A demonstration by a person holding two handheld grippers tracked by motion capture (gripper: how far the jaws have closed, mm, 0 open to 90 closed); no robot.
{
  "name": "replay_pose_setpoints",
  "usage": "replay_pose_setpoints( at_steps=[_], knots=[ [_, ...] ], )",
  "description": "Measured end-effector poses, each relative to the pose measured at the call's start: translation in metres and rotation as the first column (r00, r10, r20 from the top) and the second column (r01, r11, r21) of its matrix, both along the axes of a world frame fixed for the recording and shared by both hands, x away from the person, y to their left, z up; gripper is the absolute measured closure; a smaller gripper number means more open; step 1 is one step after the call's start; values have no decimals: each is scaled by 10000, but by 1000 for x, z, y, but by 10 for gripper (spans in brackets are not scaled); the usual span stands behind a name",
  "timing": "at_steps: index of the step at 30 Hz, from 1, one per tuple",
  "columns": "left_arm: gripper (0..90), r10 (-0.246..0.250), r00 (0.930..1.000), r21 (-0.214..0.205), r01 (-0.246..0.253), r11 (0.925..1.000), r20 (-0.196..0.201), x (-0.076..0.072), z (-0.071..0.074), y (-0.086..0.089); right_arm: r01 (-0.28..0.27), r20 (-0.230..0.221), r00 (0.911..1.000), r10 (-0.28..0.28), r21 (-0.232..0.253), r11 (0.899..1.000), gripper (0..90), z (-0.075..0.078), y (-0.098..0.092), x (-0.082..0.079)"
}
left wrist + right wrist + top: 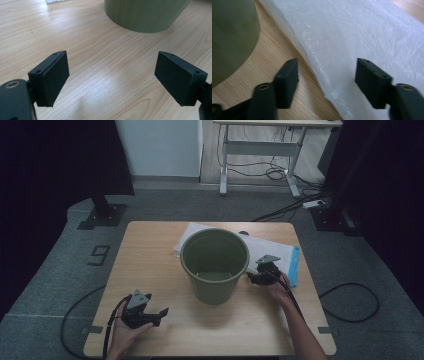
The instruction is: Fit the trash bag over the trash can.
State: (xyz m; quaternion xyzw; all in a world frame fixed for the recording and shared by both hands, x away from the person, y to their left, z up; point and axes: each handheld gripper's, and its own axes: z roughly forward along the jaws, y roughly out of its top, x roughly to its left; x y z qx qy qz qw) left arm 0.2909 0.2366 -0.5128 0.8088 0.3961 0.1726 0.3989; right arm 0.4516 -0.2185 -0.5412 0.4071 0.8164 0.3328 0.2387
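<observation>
An olive-green bucket (215, 265) stands upright and empty in the middle of the wooden table (150, 245). Behind it and to its right lies a flat white plastic bag (277, 251) with a blue end. My right gripper (256, 278) is just right of the bucket, low over the bag's near edge. In the right gripper view, its jaws (327, 82) stand apart with the bag's edge (362, 37) between them, pads not pressing, and the bucket's wall (232, 37) at the left. My left gripper (159, 316) rests open at the front left, its jaws (112, 77) empty over bare wood and pointing towards the bucket's base (145, 15).
The table's front edge (200, 352) lies close to both hands. Cables (350, 302) trail over the grey carpet on either side. A white desk (260, 155) stands at the back, with a black stand base (102, 215) at the far left.
</observation>
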Motion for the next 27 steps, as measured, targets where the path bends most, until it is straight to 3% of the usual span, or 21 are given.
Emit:
replay_pose_setpoints(
  at_steps=[3,5,7,9,12,16,17,21,23,24,25,27],
  knots=[
    [123,0,10000,228,-1,9997,40,-1,0,0,114,-113,9999,-115,-81,9999,523,0,-2,0],
    [123,28,10000,145,-29,9999,89,-2,1,2,2,-420,9991,9,265,9996,675,0,-5,0],
    [123,66,9999,-4,-66,10000,86,-2,2,4,-20,-468,9989,34,294,9996,727,0,-6,0],
    [124,130,9998,-42,-130,9999,128,-3,3,6,10,-452,9990,15,561,9984,880,1,-12,-2],
    [126,236,9996,-139,-234,9996,137,-4,3,9,63,-227,9997,-45,824,9966,886,3,-18,-7],
    [136,419,9991,-343,-417,9985,51,-4,2,15,235,-346,9992,-210,730,9971,887,2,-34,-21],
    [137,431,9991,-362,-429,9984,49,-3,1,15,491,-369,9983,-456,1016,9936,887,2,-46,-32],
    [139,352,9994,-345,-350,9988,49,-2,1,15,719,-355,9970,-685,1058,9918,887,1,-67,-63],
    [139,305,9995,-321,-303,9990,58,0,1,14,782,-377,9965,-750,925,9926,887,-1,-76,-83],
    [139,270,9996,-329,-267,9991,71,2,2,13,782,-377,9965,-750,925,9926,887,-1,-76,-83],
    [142,232,9997,-350,-228,9991,109,4,2,12,738,-374,9968,-710,819,9939,887,-3,-85,-107],
    [142,180,9998,-432,-176,9989,93,9,2,11,743,-382,9967,-717,742,9945,887,-3,-87,-115]
  ],
)
